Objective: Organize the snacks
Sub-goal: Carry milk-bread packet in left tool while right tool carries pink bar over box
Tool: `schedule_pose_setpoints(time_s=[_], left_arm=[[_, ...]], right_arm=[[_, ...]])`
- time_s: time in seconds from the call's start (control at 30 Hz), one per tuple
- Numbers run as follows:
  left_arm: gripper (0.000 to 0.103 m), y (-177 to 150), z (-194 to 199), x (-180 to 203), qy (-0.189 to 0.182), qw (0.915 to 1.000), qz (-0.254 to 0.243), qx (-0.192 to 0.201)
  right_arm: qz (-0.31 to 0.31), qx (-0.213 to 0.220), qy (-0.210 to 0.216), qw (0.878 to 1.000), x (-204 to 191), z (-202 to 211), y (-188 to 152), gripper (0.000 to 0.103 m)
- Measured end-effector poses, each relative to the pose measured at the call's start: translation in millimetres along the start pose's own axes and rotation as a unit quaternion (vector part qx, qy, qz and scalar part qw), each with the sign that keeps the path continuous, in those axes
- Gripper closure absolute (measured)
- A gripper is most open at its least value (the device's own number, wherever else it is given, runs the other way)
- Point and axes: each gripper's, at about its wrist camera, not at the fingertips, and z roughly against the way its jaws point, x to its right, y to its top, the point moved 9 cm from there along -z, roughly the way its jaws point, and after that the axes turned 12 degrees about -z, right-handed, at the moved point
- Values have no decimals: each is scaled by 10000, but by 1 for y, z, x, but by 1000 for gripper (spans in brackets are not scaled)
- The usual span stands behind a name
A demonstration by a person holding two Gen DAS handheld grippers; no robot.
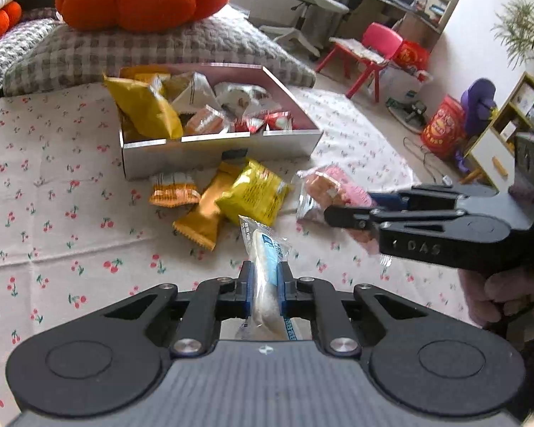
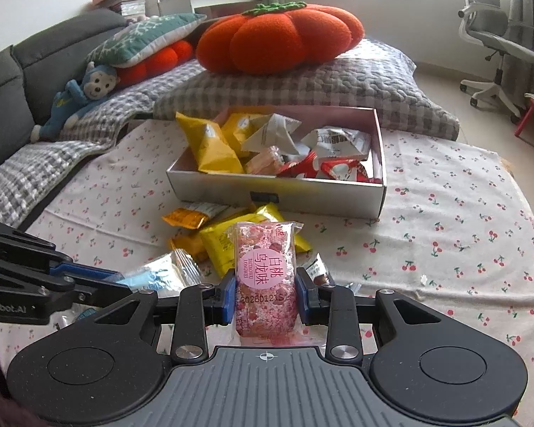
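My left gripper (image 1: 265, 277) is shut on a clear-wrapped white snack with a blue label (image 1: 263, 270), held just above the cherry-print cloth. My right gripper (image 2: 265, 286) is shut on a pink snack packet (image 2: 265, 277) with a round pink label; in the left wrist view that gripper (image 1: 334, 213) comes in from the right, gripping the pink packet (image 1: 324, 188). Beyond both stands the white box (image 1: 217, 156) (image 2: 277, 192) with yellow, white and red snacks inside. Loose orange and yellow packets (image 1: 245, 192) (image 2: 224, 242) lie on the cloth in front of it.
An orange pumpkin cushion (image 2: 281, 39) rests on a checked pillow (image 2: 338, 85) behind the box. A blue monkey toy (image 2: 78, 96) lies at the left by the sofa. An office chair (image 2: 495, 35) and red child's chair (image 1: 370, 53) stand on the floor to the right.
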Motion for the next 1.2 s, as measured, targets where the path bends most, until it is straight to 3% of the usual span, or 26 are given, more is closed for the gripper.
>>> schedule_pose_setpoints(time_s=[0.23,0.73,1.0,1.2], left_arm=[[92,29,1,-5,73,9995,107,300],[92,84,-15,-46,598,9921,563,946],[92,101,-43,-69,908,9851,700,1284],[92,102,-59,-82,1146,9804,549,1508]], right_arm=[[-228,117,-1,9997,5,-1,21,72],[-713,278,-13,9971,20,-20,64,72],[-1434,158,232,9893,38,-50,90,72],[-1714,82,102,9851,48,-81,110,72]])
